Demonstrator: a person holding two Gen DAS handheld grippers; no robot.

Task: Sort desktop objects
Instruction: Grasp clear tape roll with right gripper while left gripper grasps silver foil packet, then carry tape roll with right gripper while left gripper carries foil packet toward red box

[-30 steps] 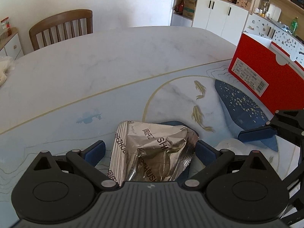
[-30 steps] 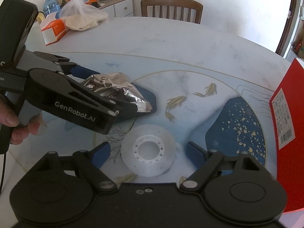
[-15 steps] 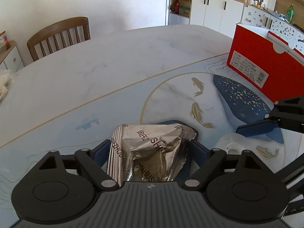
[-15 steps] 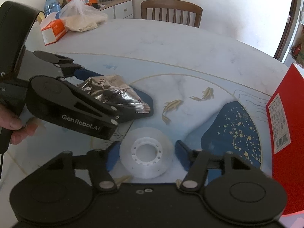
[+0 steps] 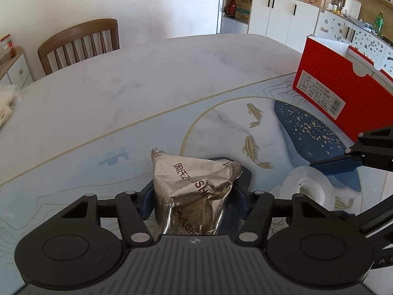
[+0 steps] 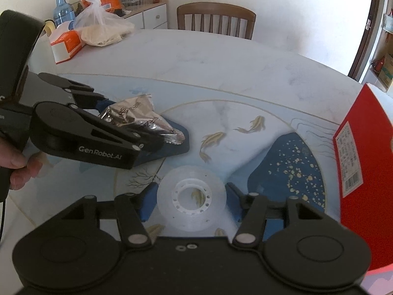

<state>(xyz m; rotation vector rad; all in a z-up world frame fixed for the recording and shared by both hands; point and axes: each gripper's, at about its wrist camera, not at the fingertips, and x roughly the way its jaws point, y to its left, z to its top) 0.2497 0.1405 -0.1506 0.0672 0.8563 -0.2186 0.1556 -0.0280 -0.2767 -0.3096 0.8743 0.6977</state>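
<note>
The left gripper [image 5: 196, 194] clamps a crumpled foil packet [image 5: 194, 191] above the table [image 5: 122, 98], the right gripper [image 6: 191, 200] grips a clear tape roll [image 6: 191, 201], and the red box [image 5: 343, 93] at far right hides its inside.

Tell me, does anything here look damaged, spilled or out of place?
Nothing is spilled. The silver foil packet in the left hand-held gripper is crumpled and creased, probably squeezed by the grip. The clear tape roll between the right hand-held gripper's fingers looks intact. The red box stands upright.
</note>
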